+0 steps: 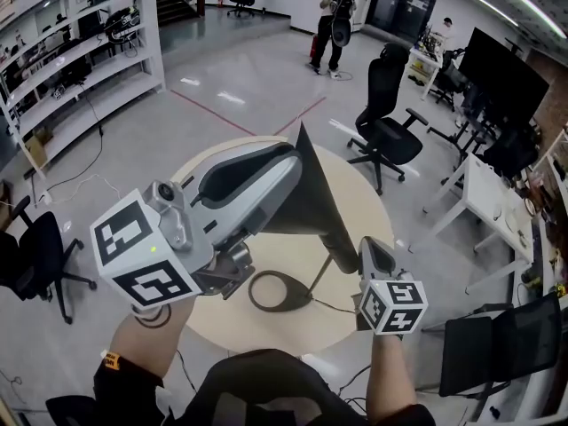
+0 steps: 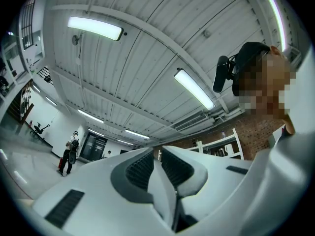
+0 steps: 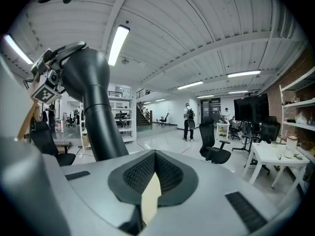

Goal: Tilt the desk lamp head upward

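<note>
A black desk lamp stands on a round beige table [image 1: 293,328]. Its ring base [image 1: 280,291] lies flat, and its dark head [image 1: 306,193] rises as a tall wedge above a thin arm [image 1: 340,257]. My left gripper [image 1: 288,160] is shut and pressed against the head's left side near the top, pointing up at the ceiling [image 2: 157,154]. My right gripper [image 1: 374,245] is shut on nothing, just right of the lower arm. In the right gripper view [image 3: 155,156], the thick black lamp column [image 3: 96,112] stands at left with the left gripper [image 3: 49,73] at its top.
A black office chair [image 1: 386,122] stands beyond the table, and another [image 1: 35,256] sits at far left. A white desk [image 1: 493,202] is at right, shelving [image 1: 71,60] at back left. A person [image 1: 335,16] stands far off on the grey floor.
</note>
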A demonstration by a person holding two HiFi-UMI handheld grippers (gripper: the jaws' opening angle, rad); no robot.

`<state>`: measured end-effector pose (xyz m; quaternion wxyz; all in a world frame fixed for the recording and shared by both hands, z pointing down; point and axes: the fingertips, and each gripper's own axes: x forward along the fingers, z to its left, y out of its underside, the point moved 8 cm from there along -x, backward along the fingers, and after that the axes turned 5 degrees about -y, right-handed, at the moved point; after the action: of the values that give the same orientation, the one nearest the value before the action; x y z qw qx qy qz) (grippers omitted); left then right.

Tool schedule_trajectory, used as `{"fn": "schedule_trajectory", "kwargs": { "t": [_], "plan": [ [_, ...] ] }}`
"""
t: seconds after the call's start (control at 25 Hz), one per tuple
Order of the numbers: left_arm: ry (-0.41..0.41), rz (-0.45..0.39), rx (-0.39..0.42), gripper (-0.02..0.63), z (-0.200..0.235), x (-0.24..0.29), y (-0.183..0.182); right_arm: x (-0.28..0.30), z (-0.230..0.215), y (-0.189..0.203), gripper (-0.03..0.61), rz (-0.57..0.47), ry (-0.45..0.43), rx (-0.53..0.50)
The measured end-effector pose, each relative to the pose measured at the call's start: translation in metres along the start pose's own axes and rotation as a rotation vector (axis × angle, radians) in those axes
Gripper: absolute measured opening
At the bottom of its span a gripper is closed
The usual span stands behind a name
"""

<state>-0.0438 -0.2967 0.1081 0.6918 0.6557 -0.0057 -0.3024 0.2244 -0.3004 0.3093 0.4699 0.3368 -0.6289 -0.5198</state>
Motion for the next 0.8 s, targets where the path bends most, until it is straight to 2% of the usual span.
{"fn": "schedule_trajectory", "kwargs": {
  "t": [0.12,0.28,0.4,0.68,0.8],
  "plan": [
    [-0.004,-0.010,0.007,0.100,0.003,-0.003,-0.001,0.003,0.000,0.000,0.014,0.002,0.001,-0.003],
    [-0.033,-0.037,0.056,0.100,0.000,-0.011,-0.003,0.001,0.000,-0.004,0.014,-0.013,0.036,-0.017],
    [-0.069,-0.061,0.039,0.100,0.001,-0.028,0.003,-0.007,0.007,-0.004,0.014,-0.035,0.055,-0.022],
    [-0.149,-0.052,0.008,0.100,0.007,-0.070,0.038,-0.028,0.029,0.001,0.014,-0.074,0.118,-0.042],
    [-0.192,-0.006,0.014,0.100,0.010,-0.091,0.062,-0.038,0.043,0.009,0.014,-0.091,0.141,-0.037]
  ]
}}
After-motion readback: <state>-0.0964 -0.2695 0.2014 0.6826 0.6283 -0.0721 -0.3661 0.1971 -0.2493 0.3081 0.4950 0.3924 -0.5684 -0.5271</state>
